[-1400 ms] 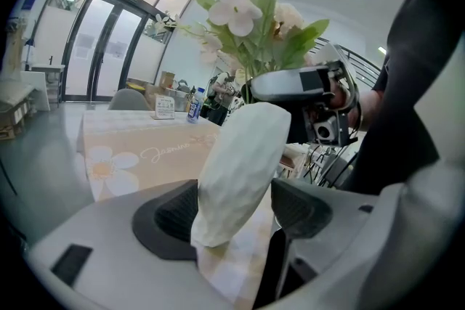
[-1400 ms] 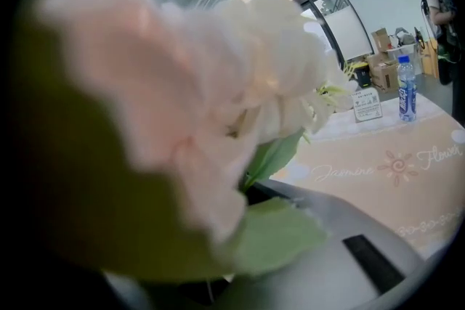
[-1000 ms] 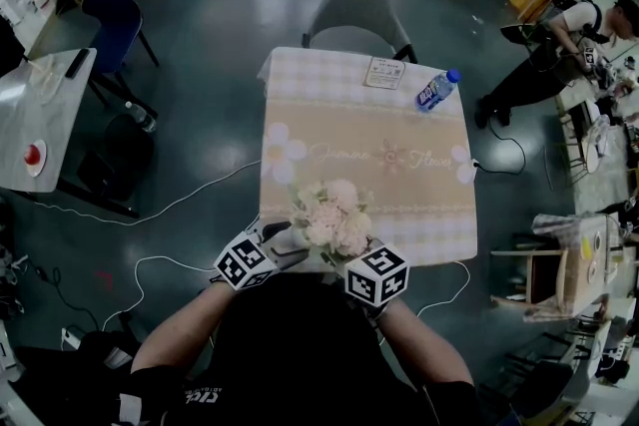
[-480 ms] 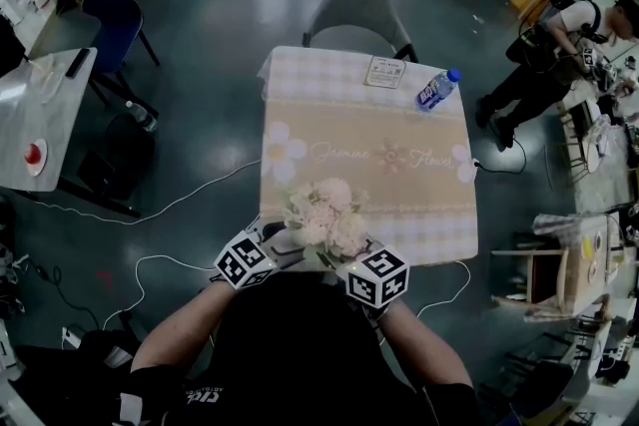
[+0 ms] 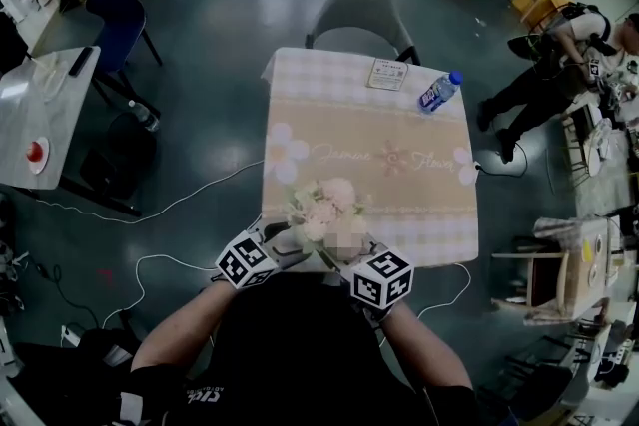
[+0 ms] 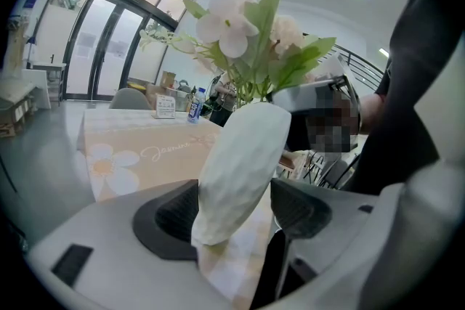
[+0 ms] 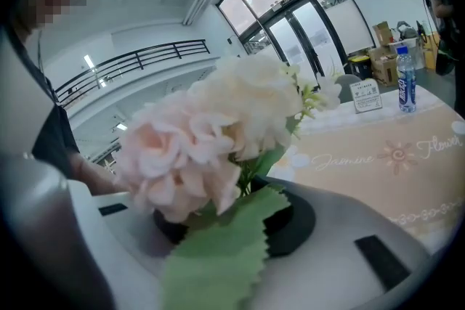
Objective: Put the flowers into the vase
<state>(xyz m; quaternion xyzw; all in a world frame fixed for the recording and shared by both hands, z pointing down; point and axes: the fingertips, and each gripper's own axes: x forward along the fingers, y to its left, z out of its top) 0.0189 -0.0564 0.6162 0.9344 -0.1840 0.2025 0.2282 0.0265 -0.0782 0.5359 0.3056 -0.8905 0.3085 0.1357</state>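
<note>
- Vase (image 6: pixel 243 156): white, leaning a bit, standing at near edge of worktop (image 5: pixel 369 155). Left hand-held gripper (image 6: pixel 229 208) is pinching it low down, w/ a pad on each side.
- Flowers (image 5: pixel 324 207): pale pink w/ green leaves. Stems are sitting in vase mouth and heads are rising above it.
- Right hand-held gripper (image 7: pixel 232 210): jaws have just been opening and are now standing apart. Stems & a big leaf are lying btw. them, not squeezed.
- Far side of worktop: water bottle (image 5: pixel 437 91) is lying near a small card (image 5: pixel 385 73).
</note>
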